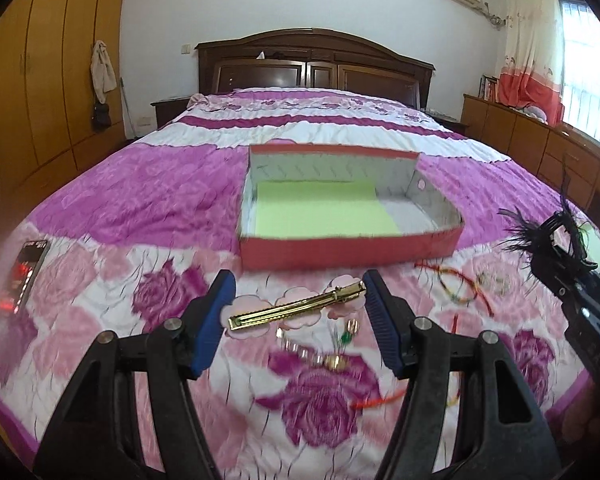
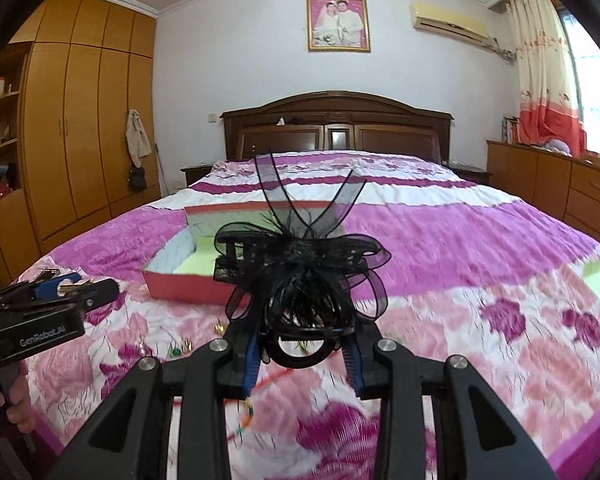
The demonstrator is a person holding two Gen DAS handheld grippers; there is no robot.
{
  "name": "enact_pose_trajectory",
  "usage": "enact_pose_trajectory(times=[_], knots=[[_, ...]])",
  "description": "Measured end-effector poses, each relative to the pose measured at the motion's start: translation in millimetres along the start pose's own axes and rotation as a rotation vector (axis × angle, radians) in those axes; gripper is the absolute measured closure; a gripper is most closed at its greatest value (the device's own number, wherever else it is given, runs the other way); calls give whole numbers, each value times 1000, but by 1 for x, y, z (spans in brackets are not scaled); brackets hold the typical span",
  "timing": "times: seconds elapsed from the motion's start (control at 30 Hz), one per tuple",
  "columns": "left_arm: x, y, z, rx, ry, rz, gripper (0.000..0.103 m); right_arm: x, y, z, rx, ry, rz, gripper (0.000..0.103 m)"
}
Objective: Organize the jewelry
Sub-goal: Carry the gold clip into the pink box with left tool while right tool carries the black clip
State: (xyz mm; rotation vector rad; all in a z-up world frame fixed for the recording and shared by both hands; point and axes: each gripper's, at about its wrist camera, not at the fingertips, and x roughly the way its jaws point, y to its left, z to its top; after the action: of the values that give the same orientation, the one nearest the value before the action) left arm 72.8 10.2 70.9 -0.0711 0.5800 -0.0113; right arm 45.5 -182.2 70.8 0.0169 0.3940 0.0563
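A bed [image 1: 148,200] with a pink and purple floral quilt carries everything. On it sits an open red box [image 1: 340,246] lined with a pale green sheet. The right gripper [image 2: 300,344] has its jaws pinching a black ribbon-and-feather hair ornament [image 2: 300,280], raised above the quilt in front of the box. The left gripper [image 1: 296,316] holds a gold hair clip [image 1: 296,310] spanning its jaws just before the box. Small blurred pieces, seemingly earrings [image 1: 340,344], lie beneath it.
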Motion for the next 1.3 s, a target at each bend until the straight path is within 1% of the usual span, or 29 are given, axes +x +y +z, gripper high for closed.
enact_pose_trajectory(times=[0.23, 0.47, 0.6, 0.77, 0.9, 1.03, 1.3], knots=[[28, -1, 32, 21, -19, -13, 45, 37, 1, 30, -8, 21, 60, 66], [61, 2, 61, 29, -4, -19, 45, 76, -2, 53, -8, 51, 83, 66], [84, 4, 80, 27, 23, -25, 45, 100, -4, 64, -16, 72, 83, 66], [120, 5, 96, 5, 78, -33, 45, 134, -9, 76, -10, 118, 86, 66], [149, 5, 102, 1, 117, -12, 45, 160, -8, 81, -19, 157, 82, 66], [177, 7, 101, -26, 185, -14, 45, 183, -6, 80, -33, 202, 77, 66], [216, 4, 87, -27, 308, 0, 45, 219, -4, 70, -44, 300, 66, 66]])
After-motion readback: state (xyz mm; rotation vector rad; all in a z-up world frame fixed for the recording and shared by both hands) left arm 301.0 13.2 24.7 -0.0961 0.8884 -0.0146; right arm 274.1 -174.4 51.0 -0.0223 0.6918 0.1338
